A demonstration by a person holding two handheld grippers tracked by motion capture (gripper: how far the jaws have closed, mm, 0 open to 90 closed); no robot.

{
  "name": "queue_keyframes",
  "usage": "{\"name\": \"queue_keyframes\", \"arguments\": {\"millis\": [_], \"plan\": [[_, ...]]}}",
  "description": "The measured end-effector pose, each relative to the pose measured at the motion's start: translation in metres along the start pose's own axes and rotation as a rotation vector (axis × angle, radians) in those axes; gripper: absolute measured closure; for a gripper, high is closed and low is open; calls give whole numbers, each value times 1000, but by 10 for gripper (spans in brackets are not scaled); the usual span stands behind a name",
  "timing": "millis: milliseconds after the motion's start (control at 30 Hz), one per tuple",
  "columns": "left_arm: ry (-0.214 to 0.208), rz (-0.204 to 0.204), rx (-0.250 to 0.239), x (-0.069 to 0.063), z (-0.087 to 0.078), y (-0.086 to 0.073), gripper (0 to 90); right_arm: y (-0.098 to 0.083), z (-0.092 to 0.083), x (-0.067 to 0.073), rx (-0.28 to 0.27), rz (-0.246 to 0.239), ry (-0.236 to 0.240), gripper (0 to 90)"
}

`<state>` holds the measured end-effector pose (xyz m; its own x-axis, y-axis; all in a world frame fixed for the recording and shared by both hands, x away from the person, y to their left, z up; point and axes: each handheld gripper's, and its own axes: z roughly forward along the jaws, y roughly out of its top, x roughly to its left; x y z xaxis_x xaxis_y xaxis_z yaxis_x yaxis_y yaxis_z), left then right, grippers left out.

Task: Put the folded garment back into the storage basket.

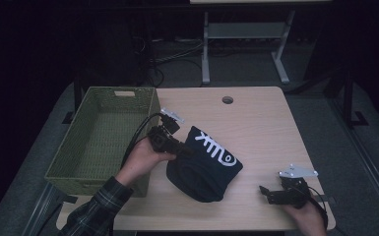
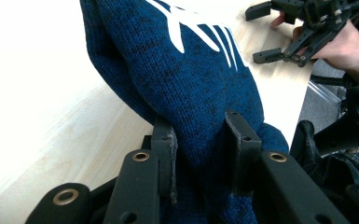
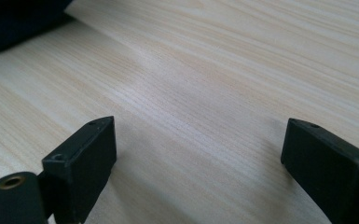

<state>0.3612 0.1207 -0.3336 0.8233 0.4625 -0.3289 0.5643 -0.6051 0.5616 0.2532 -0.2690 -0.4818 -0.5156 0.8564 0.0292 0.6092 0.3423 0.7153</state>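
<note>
The left gripper [image 1: 186, 150] pinches a fold of the blue knit hat [image 1: 204, 164], with its jaws close together on the thick cloth. The hat sits on the wooden table [image 1: 256, 123], just beside the green basket [image 1: 98, 142], and one side of it is pulled up.

The job looks like putting the hat into the basket. To do this well, the left hand should keep its squeeze tight, lift the hat up until the low part is off the table, carry it over the basket wall, and only let go when it is inside.

The right gripper [image 1: 265, 192] rests low near the table edge, well apart from the hat. Its jaws stand wide with nothing in them.

The left gripper view shows the cloth bunched between the jaws, which the high view is too dark to show. The high view shows the basket and the white letters, maybe a name, on the hat.
</note>
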Motion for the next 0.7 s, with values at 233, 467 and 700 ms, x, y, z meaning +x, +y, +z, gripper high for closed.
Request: {"name": "queue_keyframes", "arguments": {"millis": [233, 467, 700], "plan": [[17, 13, -18, -3, -24, 7, 694, 0, 0, 0, 0, 1, 0, 100], [33, 29, -34, -5, -48, 11, 694, 0, 0, 0, 0, 0, 1, 100], [44, 18, -54, -6, -71, 13, 694, 0, 0, 0, -1, 1, 0, 99]]}}
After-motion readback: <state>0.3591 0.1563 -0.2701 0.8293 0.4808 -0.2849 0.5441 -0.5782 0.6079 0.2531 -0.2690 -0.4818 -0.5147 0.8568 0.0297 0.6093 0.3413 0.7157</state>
